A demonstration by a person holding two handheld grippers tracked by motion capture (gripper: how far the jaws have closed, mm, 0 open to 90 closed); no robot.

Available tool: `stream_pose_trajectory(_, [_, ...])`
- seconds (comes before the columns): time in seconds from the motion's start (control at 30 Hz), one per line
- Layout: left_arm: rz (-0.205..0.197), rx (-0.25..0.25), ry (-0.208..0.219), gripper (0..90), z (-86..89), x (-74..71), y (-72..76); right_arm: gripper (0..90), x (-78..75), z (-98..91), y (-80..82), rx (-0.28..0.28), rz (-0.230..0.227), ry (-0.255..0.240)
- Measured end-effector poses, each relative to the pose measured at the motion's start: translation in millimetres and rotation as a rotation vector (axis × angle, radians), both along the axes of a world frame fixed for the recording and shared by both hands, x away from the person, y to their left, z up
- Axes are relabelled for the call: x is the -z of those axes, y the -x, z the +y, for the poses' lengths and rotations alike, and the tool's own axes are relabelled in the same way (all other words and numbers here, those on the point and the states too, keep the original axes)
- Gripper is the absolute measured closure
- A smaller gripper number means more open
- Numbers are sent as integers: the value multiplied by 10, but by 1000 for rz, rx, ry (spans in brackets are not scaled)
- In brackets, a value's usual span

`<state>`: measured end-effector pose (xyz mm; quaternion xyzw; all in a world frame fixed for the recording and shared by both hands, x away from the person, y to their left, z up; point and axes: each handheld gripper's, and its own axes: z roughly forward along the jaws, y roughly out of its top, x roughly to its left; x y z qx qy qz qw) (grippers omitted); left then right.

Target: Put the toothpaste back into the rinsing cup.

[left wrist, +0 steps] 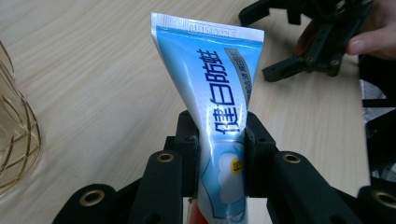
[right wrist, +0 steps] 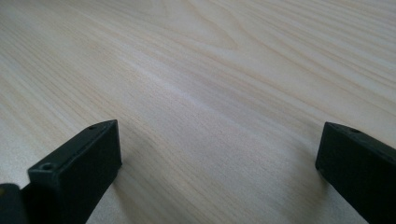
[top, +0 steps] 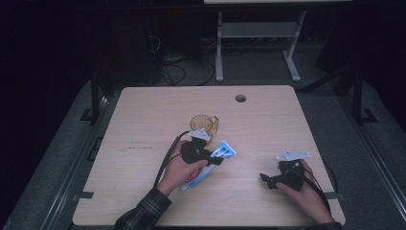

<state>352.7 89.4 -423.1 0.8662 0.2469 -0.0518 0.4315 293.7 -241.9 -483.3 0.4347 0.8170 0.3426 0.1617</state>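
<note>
Now | left gripper (left wrist: 222, 140) jaws pinching toothpaste tube (left wrist: 219, 93) | right gripper (right wrist: 219, 158) jaws spread over bare table (right wrist: 210, 70)

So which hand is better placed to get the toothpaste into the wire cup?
Left, probably. The left gripper is already clamped on the toothpaste, and the wire cup sits just beyond it. The right gripper stands open with nothing between its jaws, farther from the cup.
</note>
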Motion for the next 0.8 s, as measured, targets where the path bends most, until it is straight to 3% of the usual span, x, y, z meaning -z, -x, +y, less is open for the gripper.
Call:
stream_pose_trajectory(0.5, [-52,16,137,719,242,-313,17,0,0,0,0,0,-1,0])
stream_pose_trajectory(0.8, [-82,24,208,717,355,-413,19,0,0,0,0,1,-1,0])
